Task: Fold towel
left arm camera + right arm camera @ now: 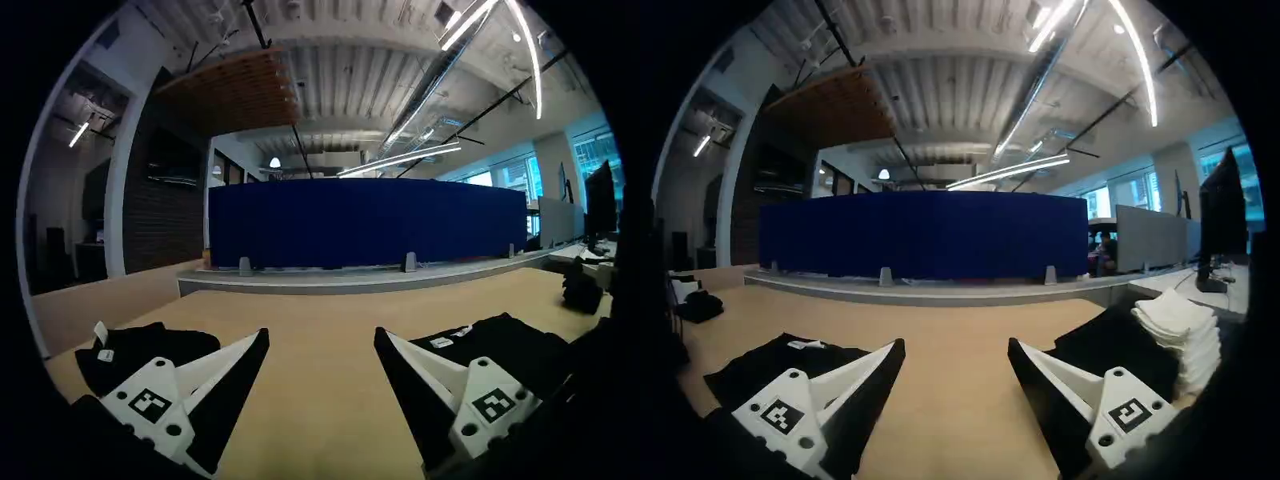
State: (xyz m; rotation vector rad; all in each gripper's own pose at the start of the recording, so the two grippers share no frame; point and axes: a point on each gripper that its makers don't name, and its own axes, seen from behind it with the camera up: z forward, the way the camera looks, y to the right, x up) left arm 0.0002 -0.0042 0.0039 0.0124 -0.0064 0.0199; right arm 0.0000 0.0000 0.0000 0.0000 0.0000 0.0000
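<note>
The left gripper (pixel 320 332) has its fingers spread wide with nothing between them, and it hangs low and level over the table (pixel 320 384). The right gripper (pixel 955 344) is spread and empty in the same way. Both point across bare wood rather than at fabric, which I read as a ready pose with no grasp begun.

In the left gripper view a tagged cloth (pixel 152 340), black and flat, lies at lower left, partly behind one finger. A second cloth (pixel 512 336) lies at lower right. In the right gripper view a labelled cloth (pixel 752 368) lies at lower left and a dark cloth (pixel 1112 336) at lower right. I cannot tell whether any piece is the same across the views. One of these is probably the towel to fold. They lie flat on either side of the fingers, likely so an edge can be pinched with a short sideways reach.

A white stack (pixel 1180 336) of folded towels sits at the right edge, just beside the dark cloth. It looks like a pile set aside to leave the middle free. A bundle (pixel 700 306) rests at far left. A blue partition (pixel 928 236) spans the back, and a monitor (pixel 1220 224) stands at upper right.
</note>
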